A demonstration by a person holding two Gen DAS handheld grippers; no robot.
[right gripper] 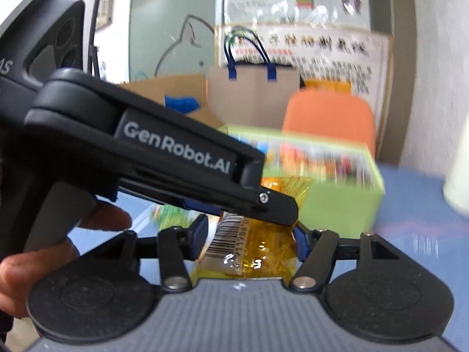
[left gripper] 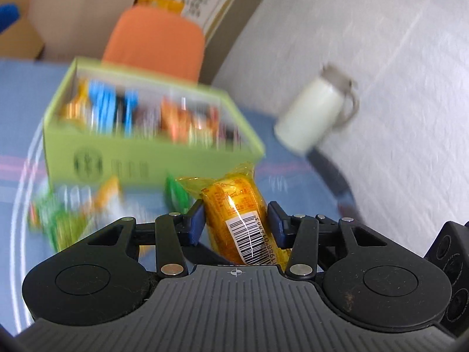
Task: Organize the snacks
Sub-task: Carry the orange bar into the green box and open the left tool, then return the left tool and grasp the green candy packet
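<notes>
A yellow snack packet with a barcode stands between the blue pads of my left gripper, which is shut on it. In the right wrist view the same kind of yellow packet lies between the fingers of my right gripper, which presses on it from both sides. The left gripper crosses in front from the left, its tip on the packet's upper part. Behind stands an open green box filled with several colourful snacks.
Loose green and orange snack packets lie on the blue tablecloth in front of the box. A white mug stands to the right. An orange chair and a paper bag are behind. A person's hand holds the left gripper.
</notes>
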